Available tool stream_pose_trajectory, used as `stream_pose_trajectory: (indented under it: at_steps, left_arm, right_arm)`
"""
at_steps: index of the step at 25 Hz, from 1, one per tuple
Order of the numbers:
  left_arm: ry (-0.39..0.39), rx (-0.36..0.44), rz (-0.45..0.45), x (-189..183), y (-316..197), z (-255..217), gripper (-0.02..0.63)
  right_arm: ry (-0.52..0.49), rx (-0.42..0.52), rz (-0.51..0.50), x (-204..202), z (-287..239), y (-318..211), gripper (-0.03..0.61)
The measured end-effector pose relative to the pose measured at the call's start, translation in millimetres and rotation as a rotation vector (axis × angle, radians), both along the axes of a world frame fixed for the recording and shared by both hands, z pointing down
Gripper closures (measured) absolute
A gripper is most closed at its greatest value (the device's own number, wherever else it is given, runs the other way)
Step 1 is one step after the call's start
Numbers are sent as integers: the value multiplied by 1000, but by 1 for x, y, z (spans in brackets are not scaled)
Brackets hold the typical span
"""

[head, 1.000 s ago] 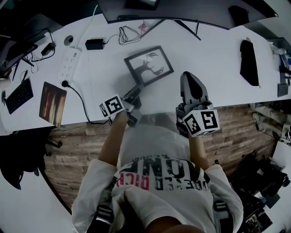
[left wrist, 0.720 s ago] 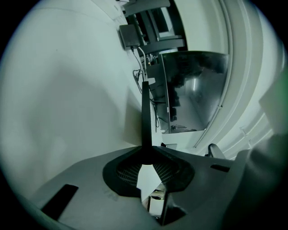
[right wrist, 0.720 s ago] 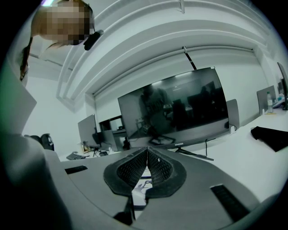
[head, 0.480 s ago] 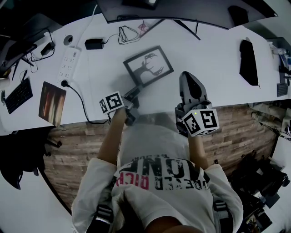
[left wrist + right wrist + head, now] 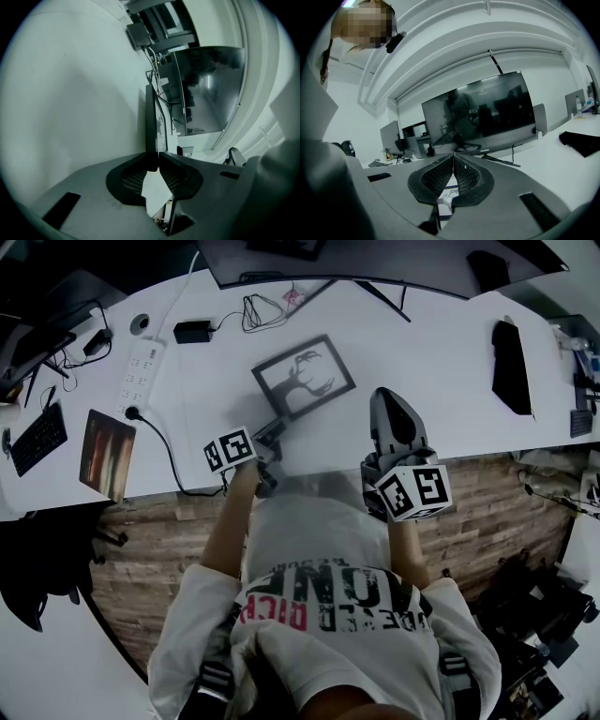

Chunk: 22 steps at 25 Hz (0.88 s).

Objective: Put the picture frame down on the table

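Note:
The picture frame [image 5: 303, 376], black-rimmed with a dark print, is face up over the white table [image 5: 441, 371] in the head view. My left gripper [image 5: 275, 432] is shut on its near corner. In the left gripper view the picture frame [image 5: 150, 117] runs edge-on away from the left gripper [image 5: 157, 157], close beside the table surface; I cannot tell whether it touches. My right gripper [image 5: 389, 397] hovers at the table's front edge, to the right of the frame. In its own view the right gripper [image 5: 453, 158] is shut with nothing between the pads.
A power strip [image 5: 142, 367] and its cable lie left of the frame, with a brown pad [image 5: 108, 451] and keyboard [image 5: 37, 435] farther left. A monitor [image 5: 337, 259] stands at the back, and a black object [image 5: 514, 367] lies at the right.
The left gripper and the frame have shifted slightly leftward and away from me. The right gripper has barely moved.

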<state>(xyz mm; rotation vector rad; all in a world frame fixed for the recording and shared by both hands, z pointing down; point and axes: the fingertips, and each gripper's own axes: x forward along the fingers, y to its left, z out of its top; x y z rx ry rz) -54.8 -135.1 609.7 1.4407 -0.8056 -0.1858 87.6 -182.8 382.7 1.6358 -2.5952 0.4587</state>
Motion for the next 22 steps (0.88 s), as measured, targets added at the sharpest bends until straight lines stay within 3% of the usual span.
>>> stream_pose_trajectory:
  at_steps: [7,12,22]
  left_arm:
    - [-42,2,6,-2,0,3,532]
    - [-158,48,20,-9,-2,4,520]
    - [-375,167,99,-11,-5,-1,387]
  right_arm:
    - [-4,0,-1,-1,-1,0,577]
    - [-4,-3,-2,-3,-1,-1,577]
    - [-1,-7,-13,-10,1,-4,577]
